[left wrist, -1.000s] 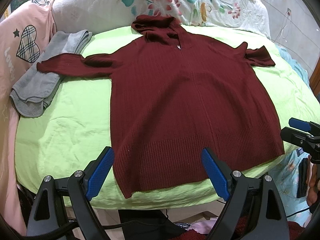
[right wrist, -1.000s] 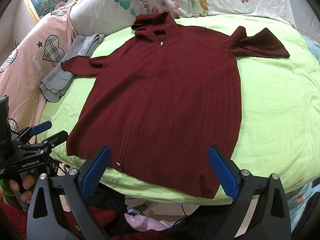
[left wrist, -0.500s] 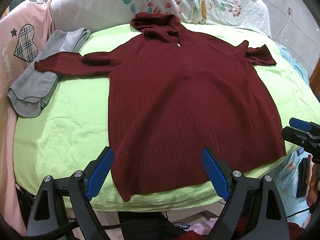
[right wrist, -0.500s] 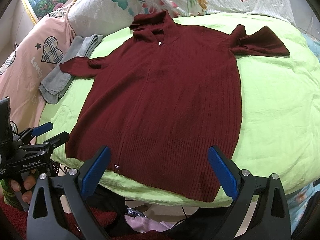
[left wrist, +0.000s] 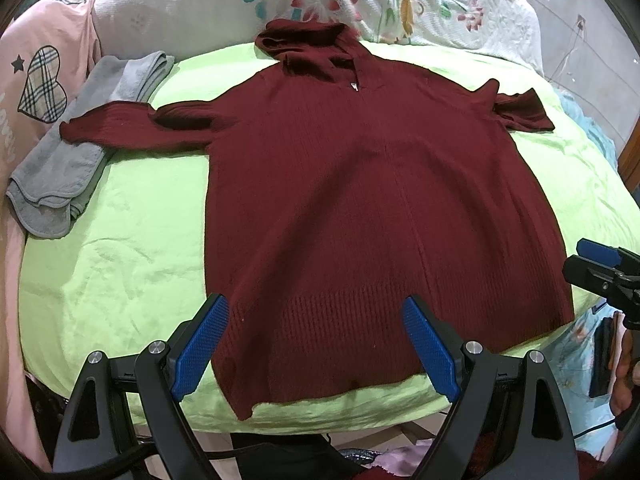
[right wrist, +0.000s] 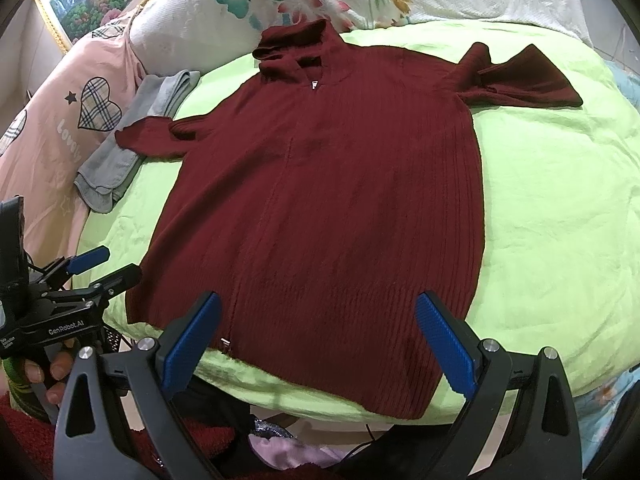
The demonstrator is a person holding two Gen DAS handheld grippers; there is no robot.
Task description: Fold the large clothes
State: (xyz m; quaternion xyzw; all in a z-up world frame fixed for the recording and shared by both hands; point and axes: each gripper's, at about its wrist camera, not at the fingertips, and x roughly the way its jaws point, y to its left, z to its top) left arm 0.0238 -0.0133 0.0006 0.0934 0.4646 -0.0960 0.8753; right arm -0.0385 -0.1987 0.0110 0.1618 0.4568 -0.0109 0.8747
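Note:
A dark red hooded knit sweater (left wrist: 372,200) (right wrist: 332,208) lies flat, front up, on a lime-green bed sheet (left wrist: 112,264) (right wrist: 560,208), hood toward the pillows, sleeves spread to both sides. Its left sleeve end rests on a grey garment. My left gripper (left wrist: 316,316) hovers open over the hem near the bed's front edge, nothing between its blue pads. My right gripper (right wrist: 316,320) also stands open above the hem, holding nothing. Each gripper shows at the edge of the other's view: the left gripper (right wrist: 100,264), the right gripper (left wrist: 592,260).
A folded grey garment (left wrist: 68,160) (right wrist: 128,160) lies at the sheet's left edge. A floral quilt (left wrist: 400,0) and a pink pillow with a plaid heart (left wrist: 40,80) line the head of the bed. A person's fingers (right wrist: 44,376) grip the left handle. Cables and cloth lie below the bed's front.
Both grippers have drifted slightly forward and up over the hem; the sweater sits a little lower in view. Nothing was grasped, and the sweater itself has not moved.

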